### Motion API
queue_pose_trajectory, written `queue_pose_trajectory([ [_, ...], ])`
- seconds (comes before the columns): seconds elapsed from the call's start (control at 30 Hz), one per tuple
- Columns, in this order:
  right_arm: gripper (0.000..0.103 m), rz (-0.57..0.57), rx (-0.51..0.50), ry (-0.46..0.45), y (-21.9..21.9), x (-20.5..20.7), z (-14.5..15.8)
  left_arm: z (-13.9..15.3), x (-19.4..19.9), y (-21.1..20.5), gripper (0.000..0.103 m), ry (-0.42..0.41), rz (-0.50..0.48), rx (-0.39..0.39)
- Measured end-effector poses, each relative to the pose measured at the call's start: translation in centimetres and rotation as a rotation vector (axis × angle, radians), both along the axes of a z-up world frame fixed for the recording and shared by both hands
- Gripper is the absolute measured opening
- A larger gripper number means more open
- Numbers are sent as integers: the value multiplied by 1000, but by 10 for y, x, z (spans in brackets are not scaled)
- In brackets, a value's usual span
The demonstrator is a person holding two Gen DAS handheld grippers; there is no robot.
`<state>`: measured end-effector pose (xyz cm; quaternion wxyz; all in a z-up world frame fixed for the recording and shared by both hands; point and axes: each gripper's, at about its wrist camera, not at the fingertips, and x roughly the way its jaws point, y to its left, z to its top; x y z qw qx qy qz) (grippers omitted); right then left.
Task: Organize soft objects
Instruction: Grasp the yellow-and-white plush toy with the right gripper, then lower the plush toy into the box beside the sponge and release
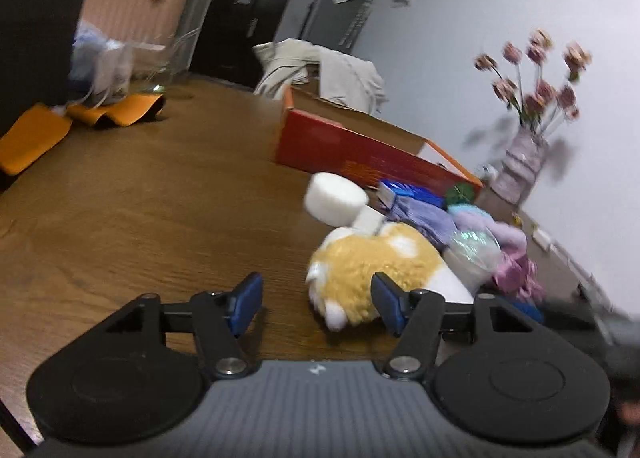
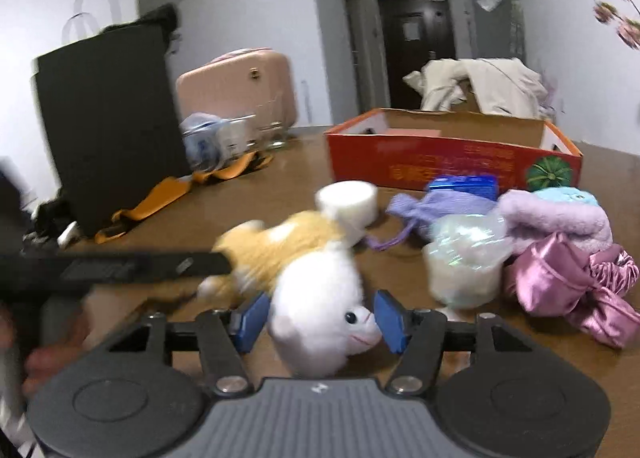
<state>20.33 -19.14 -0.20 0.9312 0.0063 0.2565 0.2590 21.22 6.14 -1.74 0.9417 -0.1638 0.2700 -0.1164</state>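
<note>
A yellow and white plush dog [image 2: 304, 258] lies on the wooden table [image 1: 140, 198]. My right gripper [image 2: 320, 322] straddles its white head; the blue pads sit right beside it without squeezing it. My left gripper [image 1: 318, 306] is open at the dog's yellow rear [image 1: 372, 270], whose paw lies by the right pad. Behind the dog are a white foam cylinder [image 2: 348, 200], a purple pouch [image 2: 436, 204], a clear bag of white stuffing [image 2: 464, 258], a lilac fluffy piece [image 2: 556, 214] and pink satin cloth [image 2: 568, 278]. An open red cardboard box [image 2: 440, 166] stands further back.
A black case [image 2: 108, 118], orange straps [image 1: 120, 110] and a pink suitcase [image 2: 240, 86] are at the far left. A vase of pink flowers [image 1: 520, 162] stands by the wall at right. A beige jacket [image 1: 320, 70] hangs behind the box. A hand [image 2: 48, 358] shows at left.
</note>
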Motion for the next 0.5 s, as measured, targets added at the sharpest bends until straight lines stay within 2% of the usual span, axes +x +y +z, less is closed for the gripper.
queue_pose_trajectory([
  [0.13, 60, -23, 36, -3, 4, -20, 4, 1, 4, 6, 61, 15, -19, -55],
  [0.23, 61, -55, 52, -22, 6, -11, 5, 3, 10, 3, 63, -2, -50, -72],
  [0.33, 62, -57, 36, -3, 14, 7, -1, 0, 22, 0, 63, 14, -52, -71],
  [0.4, 49, -41, 28, 23, 20, 15, -7, -2, 26, -3, 50, 28, -76, -94],
  [0.5, 43, -60, 4, 45, 22, 14, -5, 5, 23, -8, 45, 10, -103, -100],
])
